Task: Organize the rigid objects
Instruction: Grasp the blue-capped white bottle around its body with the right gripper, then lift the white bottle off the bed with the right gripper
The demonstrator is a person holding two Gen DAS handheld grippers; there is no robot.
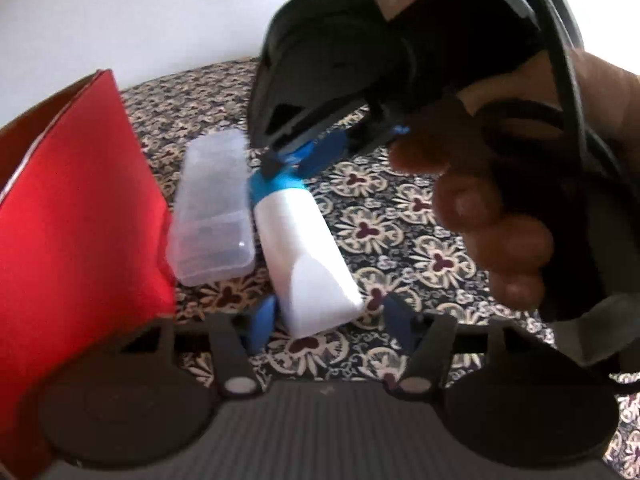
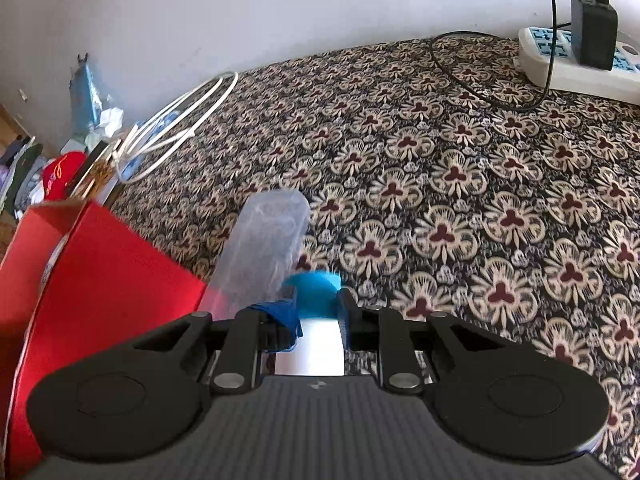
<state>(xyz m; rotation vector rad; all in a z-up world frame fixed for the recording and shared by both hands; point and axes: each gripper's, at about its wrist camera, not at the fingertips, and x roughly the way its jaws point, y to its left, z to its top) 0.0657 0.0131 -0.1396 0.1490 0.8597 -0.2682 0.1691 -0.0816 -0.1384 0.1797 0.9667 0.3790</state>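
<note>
A white bottle with a blue cap lies on the flower-patterned cloth. My right gripper comes down from above and is shut on the cap end. In the right wrist view the cap sits between the pads of the right gripper, with the white body below. My left gripper is open. The bottle's flat base lies between its blue fingertips, and a gap shows on the right side.
A clear plastic case lies just left of the bottle, beside a red box. A hand holds the right gripper. Far back are a white cable coil, a power strip with a black charger, and clutter at the left.
</note>
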